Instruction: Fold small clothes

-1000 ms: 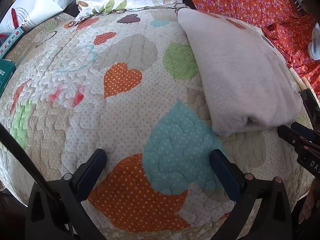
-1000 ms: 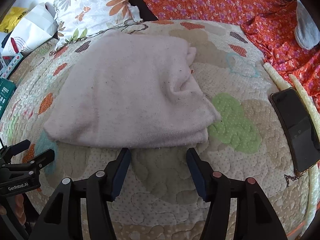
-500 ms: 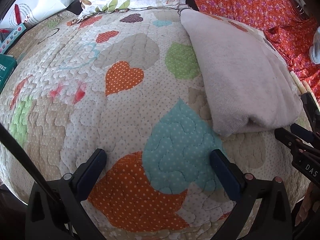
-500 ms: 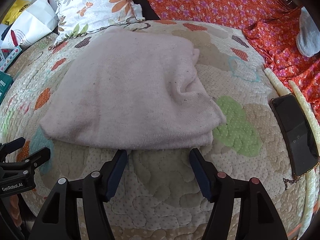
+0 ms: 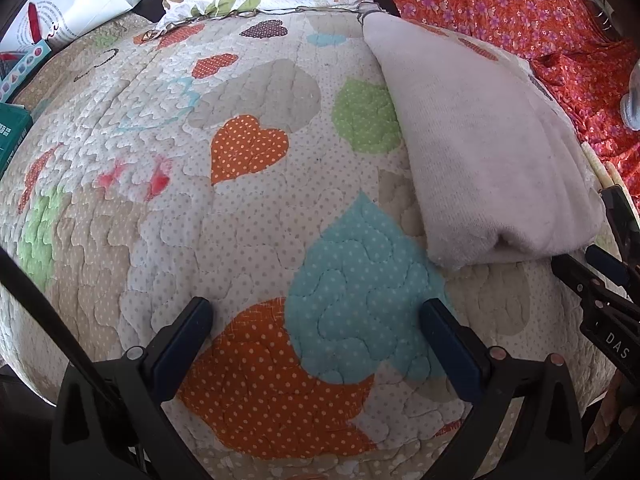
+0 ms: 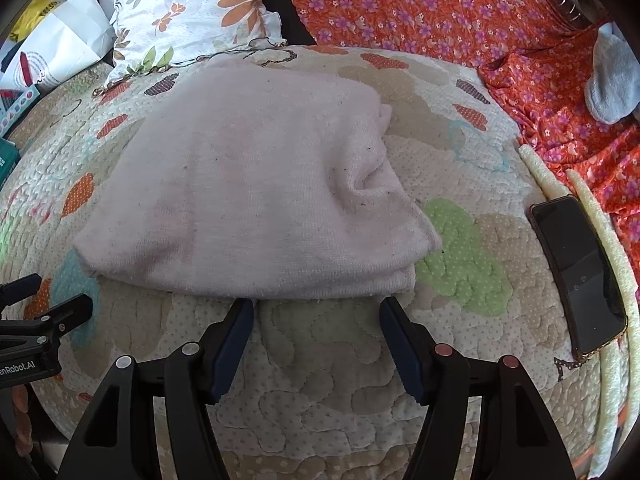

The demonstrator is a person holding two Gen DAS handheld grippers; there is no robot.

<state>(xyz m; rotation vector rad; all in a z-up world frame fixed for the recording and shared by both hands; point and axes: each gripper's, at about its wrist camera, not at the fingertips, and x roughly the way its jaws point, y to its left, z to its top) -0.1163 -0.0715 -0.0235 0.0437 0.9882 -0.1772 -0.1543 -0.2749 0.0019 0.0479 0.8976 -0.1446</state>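
A pale pink folded garment (image 6: pixel 256 204) lies flat on the heart-patterned quilt (image 6: pixel 320 392); it also shows at the right in the left wrist view (image 5: pixel 492 152). My right gripper (image 6: pixel 316 310) is open and empty, its fingertips just short of the garment's near folded edge. My left gripper (image 5: pixel 316 308) is open and empty over the bare quilt (image 5: pixel 240 216), to the left of the garment's corner. Each gripper shows at the edge of the other's view.
A black phone (image 6: pixel 576 276) lies at the quilt's right edge beside two pale foam strips (image 6: pixel 600 224). A floral pillow (image 6: pixel 188 8) and a white bag (image 6: pixel 60 52) sit at the back left. Orange floral fabric (image 6: pixel 440 12) and a grey sock (image 6: pixel 612 80) lie at the back right.
My right gripper has moved forward, so the garment's near edge is now at its fingertips. The left gripper has barely moved. Both stay open.
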